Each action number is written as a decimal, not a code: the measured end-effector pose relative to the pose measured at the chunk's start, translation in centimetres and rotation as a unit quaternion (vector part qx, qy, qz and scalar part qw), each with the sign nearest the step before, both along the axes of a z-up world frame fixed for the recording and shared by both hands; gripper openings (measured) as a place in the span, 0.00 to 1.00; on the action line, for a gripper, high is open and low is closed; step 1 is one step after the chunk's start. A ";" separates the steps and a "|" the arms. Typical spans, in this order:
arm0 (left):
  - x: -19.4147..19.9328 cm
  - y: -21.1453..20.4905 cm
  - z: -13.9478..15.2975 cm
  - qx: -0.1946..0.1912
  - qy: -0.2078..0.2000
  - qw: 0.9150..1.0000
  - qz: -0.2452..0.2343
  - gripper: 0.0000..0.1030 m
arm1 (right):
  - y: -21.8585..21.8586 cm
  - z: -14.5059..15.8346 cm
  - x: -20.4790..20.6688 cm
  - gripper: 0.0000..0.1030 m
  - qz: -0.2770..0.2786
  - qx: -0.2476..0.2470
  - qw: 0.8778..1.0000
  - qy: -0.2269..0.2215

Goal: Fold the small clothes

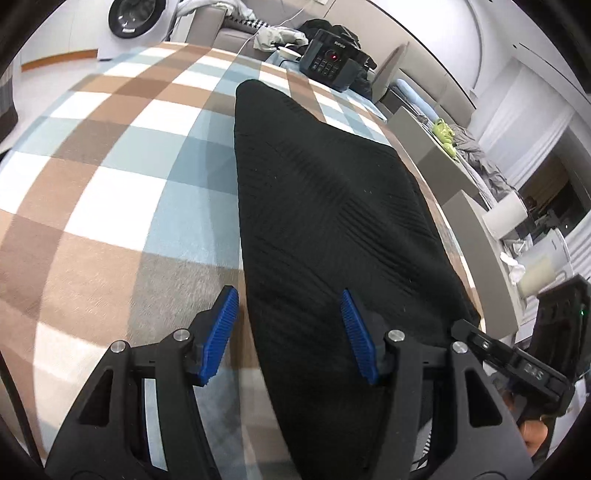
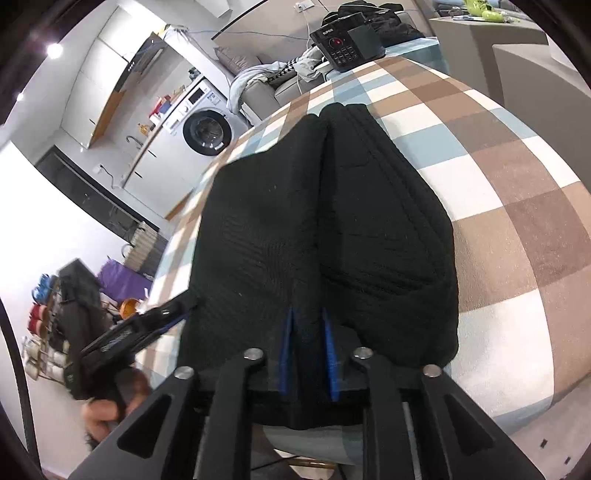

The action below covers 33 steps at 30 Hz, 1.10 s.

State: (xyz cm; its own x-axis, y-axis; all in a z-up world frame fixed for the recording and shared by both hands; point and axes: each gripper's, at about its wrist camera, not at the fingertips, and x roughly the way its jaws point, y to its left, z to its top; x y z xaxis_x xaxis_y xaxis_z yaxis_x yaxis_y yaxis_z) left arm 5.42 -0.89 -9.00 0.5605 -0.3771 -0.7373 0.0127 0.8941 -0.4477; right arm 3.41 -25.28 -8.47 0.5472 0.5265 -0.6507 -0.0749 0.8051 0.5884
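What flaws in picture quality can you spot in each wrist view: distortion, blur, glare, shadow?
Left wrist view: fisheye bends the checked cloth into a dome, corners are black, and the left gripper casts a grey shadow beside the black garment. Right wrist view: same bulge, a ceiling light glares, and the left edge smears with motion blur.

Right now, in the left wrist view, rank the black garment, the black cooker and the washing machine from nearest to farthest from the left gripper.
1. Black garment: under the left gripper, its left edge between the open fingers.
2. Black cooker: far table edge, beyond the garment, to the right.
3. Washing machine: off the table, upper left, against the wall.
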 end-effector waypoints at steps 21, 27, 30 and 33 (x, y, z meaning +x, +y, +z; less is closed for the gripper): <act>5.5 5.4 0.0 0.036 0.007 0.998 0.043 0.18 | 6.1 0.1 3.5 0.25 0.108 -0.027 0.994 0.015; 3.9 5.6 1.9 0.053 -0.020 0.998 0.042 0.51 | 4.0 2.2 7.7 0.32 0.069 -0.028 0.997 -0.007; 3.2 5.4 2.8 0.044 -0.035 0.998 0.041 0.59 | 4.1 1.9 11.3 0.32 0.068 -0.032 0.997 0.008; 2.4 5.0 3.2 0.040 -0.034 0.998 0.042 0.61 | 5.5 0.8 14.2 0.32 0.096 -0.033 0.994 0.034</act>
